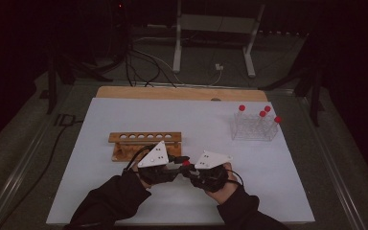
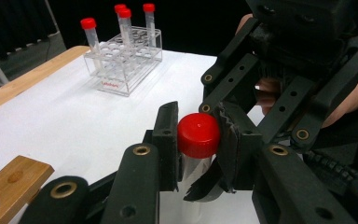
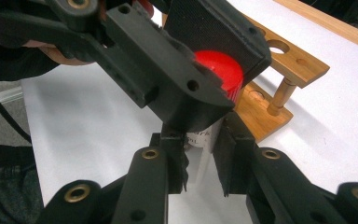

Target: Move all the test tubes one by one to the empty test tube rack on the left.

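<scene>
Dim high view; gripper views brighter, slightly soft.

Dark room; grey floor point(image 1: 24, 139) strewn with cables point(image 1: 139, 67); a white metal stand point(image 1: 214, 28) beyond the tabletop's point(image 1: 100, 201) far edge

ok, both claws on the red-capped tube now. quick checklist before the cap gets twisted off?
1. Left claw shut on the red cap: ok, pads press both sides.
2. Right claw shut on the tube body below the cap: ok.
3. Tube lifted off the white table: ok, held above it.
4. Wooden rack holes free for the tube: ok, none holds a tube.
5. Clear rack with four capped tubes away from the hands: ok.
6. Tube contents: cannot tell.
</scene>
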Motion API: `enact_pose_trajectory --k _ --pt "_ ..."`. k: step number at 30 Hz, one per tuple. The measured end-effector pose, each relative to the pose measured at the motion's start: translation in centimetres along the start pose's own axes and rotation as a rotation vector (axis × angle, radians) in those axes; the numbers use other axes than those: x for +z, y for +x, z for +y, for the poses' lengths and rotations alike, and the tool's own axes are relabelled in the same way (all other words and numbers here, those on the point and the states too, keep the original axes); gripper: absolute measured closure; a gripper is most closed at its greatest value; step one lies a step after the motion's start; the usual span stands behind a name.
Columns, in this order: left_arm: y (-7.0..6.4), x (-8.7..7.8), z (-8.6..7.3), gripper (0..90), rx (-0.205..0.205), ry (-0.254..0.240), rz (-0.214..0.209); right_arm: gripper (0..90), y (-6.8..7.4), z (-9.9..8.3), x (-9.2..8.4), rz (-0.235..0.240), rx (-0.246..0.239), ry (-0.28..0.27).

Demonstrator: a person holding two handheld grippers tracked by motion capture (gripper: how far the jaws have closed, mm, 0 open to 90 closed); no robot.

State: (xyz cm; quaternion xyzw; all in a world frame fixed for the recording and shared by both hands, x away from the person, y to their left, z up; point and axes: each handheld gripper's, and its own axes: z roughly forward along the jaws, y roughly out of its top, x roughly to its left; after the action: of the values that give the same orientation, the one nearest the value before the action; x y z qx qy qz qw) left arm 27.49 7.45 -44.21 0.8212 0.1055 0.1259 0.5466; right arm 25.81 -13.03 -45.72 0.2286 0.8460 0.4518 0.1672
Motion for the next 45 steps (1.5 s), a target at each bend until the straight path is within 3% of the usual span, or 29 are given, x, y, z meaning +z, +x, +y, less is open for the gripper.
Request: enact_pose_trajectory --k 7,26,27,31,36,45 --pt "0.1 -0.1 0.2 71.6 -0.001 0.002 0.007 72.0 0.0 0.0 0.0 -0.007 0.003 -0.008" --pt "2.7 -2.5 1.7 71.7 -0.024 -0.008 0.116 22.4 -0.9 -0.4 -1.8 -0.057 0.059 -0.096" --pt "2.8 -2.6 1.9 71.7 -0.027 -0.010 0.125 15.6 -1.0 -0.4 -1.8 -0.064 0.067 -0.102" --pt "3.5 -3.0 2.6 71.7 -0.031 -0.011 0.149 7.7 -1.2 -0.3 -2.1 -0.063 0.086 -0.128" --pt "4.3 -3.2 3.3 71.7 -0.029 -0.020 0.168 0.0 -1.5 -0.3 -2.4 -0.056 0.101 -0.146" --pt "5.4 -3.0 3.8 71.7 -0.032 -0.026 0.189 0.0 -1.7 -0.5 -3.0 -0.036 0.090 -0.190"
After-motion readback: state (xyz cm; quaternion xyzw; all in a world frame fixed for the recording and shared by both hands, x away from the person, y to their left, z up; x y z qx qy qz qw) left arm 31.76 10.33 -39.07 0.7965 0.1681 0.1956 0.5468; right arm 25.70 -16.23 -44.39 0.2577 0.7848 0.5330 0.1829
